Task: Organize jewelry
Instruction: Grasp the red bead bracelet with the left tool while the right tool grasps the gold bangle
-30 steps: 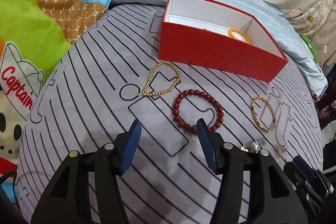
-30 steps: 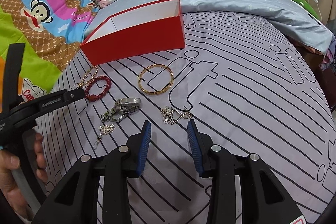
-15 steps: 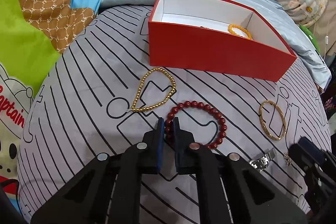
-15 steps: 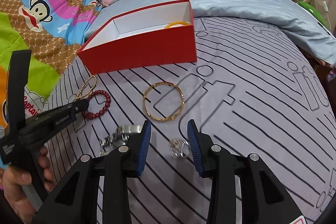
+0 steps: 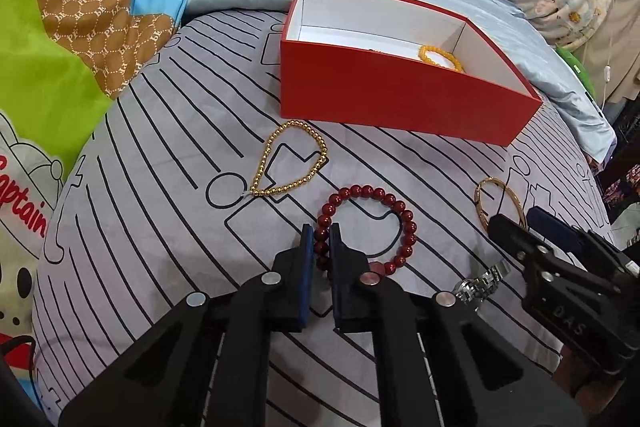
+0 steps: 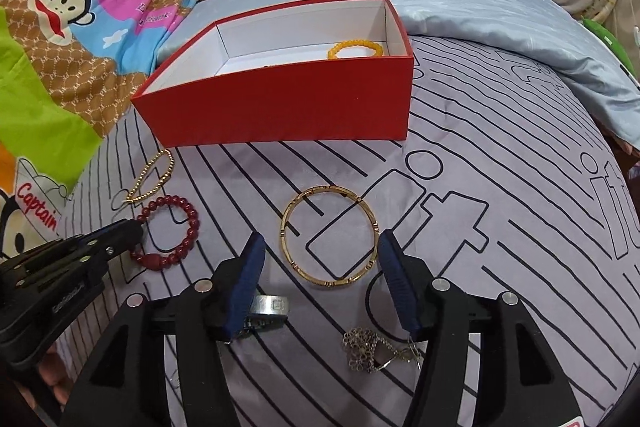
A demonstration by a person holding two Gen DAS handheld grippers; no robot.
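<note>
- The left tool (image 5: 320, 231) is clamped on the red bead bracelet (image 5: 384, 199), its blue pads pinching the beads at the near-left part of the loop; the rest of the bracelet lies flat on the striped grey bedsheet (image 5: 160, 187).
- The right tool (image 6: 320, 247) stands apart, its jaws having just been opening; nothing is pressed between them. The gold bangle (image 6: 330, 235) lies flat on the sheet just beyond the fingertips, between the two blue pads as seen from the right wrist.
- The red box (image 6: 280, 107), white inside, sits on the bed toward the far edge of the striped sheet, near the pale blue cover (image 6: 500, 15). An orange bead bracelet (image 6: 356, 49) lies inside it, at the right end.
- A gold bead chain (image 5: 292, 163) lies on the sheet between the box and the red bracelet, just beside the latter.
- A silver watch (image 6: 268, 307) lies partly under the left finger of the right tool, and a tangle of silver chain (image 6: 368, 347) lies near its right finger.
- Part of a hand (image 6: 52, 375) shows at the lower left of the right wrist view, holding the left tool.
</note>
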